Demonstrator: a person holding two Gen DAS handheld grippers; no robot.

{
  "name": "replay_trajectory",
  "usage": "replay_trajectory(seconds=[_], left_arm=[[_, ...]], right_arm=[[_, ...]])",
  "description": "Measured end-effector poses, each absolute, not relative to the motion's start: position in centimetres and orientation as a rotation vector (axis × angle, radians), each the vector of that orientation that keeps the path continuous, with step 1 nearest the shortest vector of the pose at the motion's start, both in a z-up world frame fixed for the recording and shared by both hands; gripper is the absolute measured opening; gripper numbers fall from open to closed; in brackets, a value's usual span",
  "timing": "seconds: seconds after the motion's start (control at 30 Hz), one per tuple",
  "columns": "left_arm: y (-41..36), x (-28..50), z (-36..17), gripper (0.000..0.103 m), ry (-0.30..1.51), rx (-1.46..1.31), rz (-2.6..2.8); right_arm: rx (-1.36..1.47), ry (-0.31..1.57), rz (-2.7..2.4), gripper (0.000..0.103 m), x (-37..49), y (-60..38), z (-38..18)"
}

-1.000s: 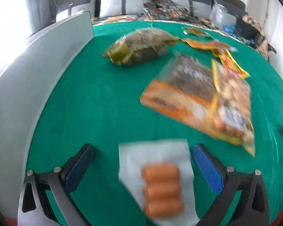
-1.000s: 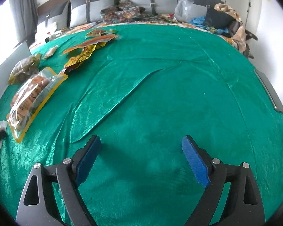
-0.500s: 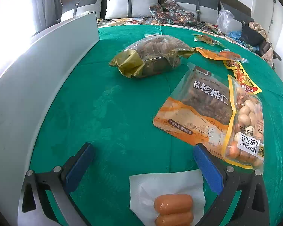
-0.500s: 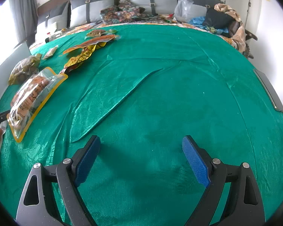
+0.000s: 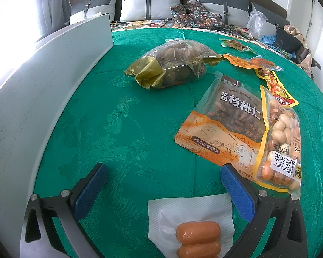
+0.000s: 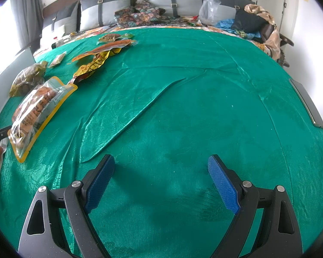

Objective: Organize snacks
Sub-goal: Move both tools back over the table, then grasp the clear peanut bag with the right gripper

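green cloth [image 6: 183, 107] | left tongs [image 5: 163, 178] spread over sausage pack [image 5: 191, 221]

Left gripper [image 5: 162, 188]: jaws spread wide, nothing between the pads.
Left fingers [image 5: 88, 191]: blue pads face inward; black linkages run back to the lower frame edge, one on each side.
Left pose: low, angled forward and slightly down.
Left gripper seen from right wrist: only a dark tip shows at the far left edge; state not readable there.
Right gripper [image 6: 161, 173]: jaws spread wide, gap empty.
Right fingers [image 6: 222, 185]: blue textured pads, black arms with silver pivot bolts.
Right pose: level, low, pointing forward.
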State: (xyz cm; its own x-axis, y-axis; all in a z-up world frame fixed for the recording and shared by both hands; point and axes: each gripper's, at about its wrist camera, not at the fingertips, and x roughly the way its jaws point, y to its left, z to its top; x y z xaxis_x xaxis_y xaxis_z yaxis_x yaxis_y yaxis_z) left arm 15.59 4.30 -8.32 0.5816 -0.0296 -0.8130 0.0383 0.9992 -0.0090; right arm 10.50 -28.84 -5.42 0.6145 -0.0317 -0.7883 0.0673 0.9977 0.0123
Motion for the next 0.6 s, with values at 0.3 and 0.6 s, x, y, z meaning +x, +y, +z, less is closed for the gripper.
replay_trajectory(seconds=[0.3,0.6], left_arm=[[4.2,15.6,-8.3,0.103,0.948,0.010,-0.038],[4.2,15.6,-8.3,0.103,0.947,0.009,-0.038]], right_arm=[[0.045,0.908,-0.052,0.092,10.5,-28.9,-5.4],[0.186,1.018,0.019,0.091,12.4,-27.2,-4.1]])
